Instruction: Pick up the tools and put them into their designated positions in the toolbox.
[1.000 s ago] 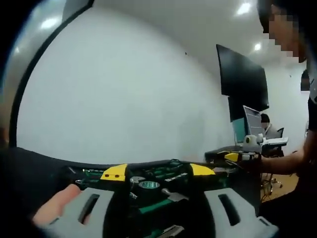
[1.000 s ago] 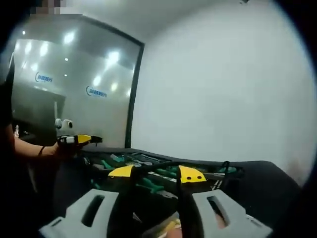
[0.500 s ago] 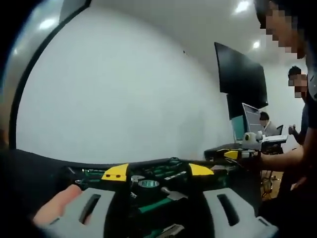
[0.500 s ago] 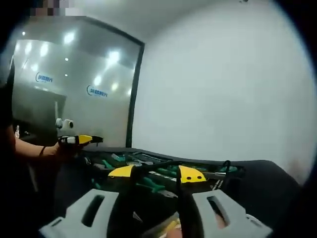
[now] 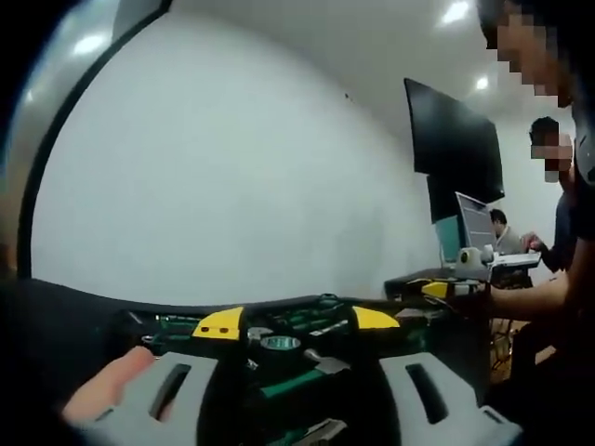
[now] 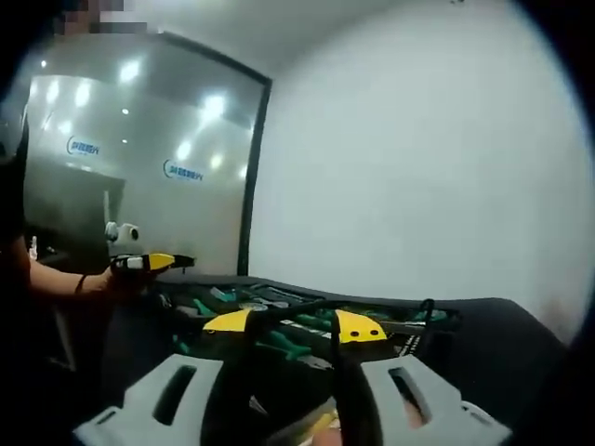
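Facing toolbox [image 5: 297,339], wall [image 5: 232,186] behind

A bare white wall [image 5: 232,177] fills the room's far side. A dark wall screen [image 5: 456,139] hangs beneath recessed ceiling lights [image 5: 457,13], above a desk [image 5: 418,279] with a monitor [image 5: 472,228]. A glass partition [image 6: 130,167] reflects overhead lights.
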{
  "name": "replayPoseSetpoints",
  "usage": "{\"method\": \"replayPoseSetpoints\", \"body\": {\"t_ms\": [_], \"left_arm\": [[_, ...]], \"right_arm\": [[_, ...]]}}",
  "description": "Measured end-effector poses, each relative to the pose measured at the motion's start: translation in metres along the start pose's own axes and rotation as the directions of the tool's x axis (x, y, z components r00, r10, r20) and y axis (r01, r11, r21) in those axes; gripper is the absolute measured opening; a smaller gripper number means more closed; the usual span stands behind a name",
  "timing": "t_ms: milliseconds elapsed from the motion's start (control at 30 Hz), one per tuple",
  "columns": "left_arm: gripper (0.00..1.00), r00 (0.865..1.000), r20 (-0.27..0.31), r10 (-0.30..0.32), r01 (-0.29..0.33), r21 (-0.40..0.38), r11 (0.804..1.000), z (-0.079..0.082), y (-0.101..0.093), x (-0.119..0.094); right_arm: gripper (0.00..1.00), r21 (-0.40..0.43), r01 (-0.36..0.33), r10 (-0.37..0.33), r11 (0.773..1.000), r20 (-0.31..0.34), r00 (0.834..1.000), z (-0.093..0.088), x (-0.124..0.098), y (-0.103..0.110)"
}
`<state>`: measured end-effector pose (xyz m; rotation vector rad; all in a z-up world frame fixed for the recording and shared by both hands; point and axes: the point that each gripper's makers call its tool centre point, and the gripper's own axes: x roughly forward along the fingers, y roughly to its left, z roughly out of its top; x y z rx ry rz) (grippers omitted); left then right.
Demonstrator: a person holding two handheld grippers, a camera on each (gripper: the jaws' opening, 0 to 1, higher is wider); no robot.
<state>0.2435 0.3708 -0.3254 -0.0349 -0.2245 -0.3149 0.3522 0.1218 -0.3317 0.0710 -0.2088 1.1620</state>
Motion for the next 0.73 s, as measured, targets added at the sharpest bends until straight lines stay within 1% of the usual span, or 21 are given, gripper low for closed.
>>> {"method": "replayPoseSetpoints", "body": {"t_ms": [200,300,500,733], "left_arm": [[0.41,1.0,-0.002,-0.005,0.005,-0.002,1.0,-0.0003,-0.0003,-0.0002],[0.39,1.0,-0.002,0.004,-0.004,-0.003,1.0,-0.0002,0.0015,-0.0001],[0.39,1.0,-0.007,0.002,-0.002,0.0,1.0,-0.0011,0.0009,0.0001],[0.37,1.0,-0.005,0.009,-0.009,-0.011,1.0,-0.0007,0.0033,-0.0001]], "right_arm": [[0.3,-0.014,-0.01,0.01,1.0,0.0,1.0,0.0003,-0.0002,0.0056],[0.3,-0.007,-0.003,0.003,1.0,-0.003,1.0,-0.0008,-0.0001,0.002],[0.3,-0.025,-0.001,0.0,1.0,-0.01,1.0,-0.0027,-0.0002,0.0025],[0.3,-0.019,0.001,-0.002,1.0,-0.012,1.0,-0.0032,0.0001,0.0004]]}}
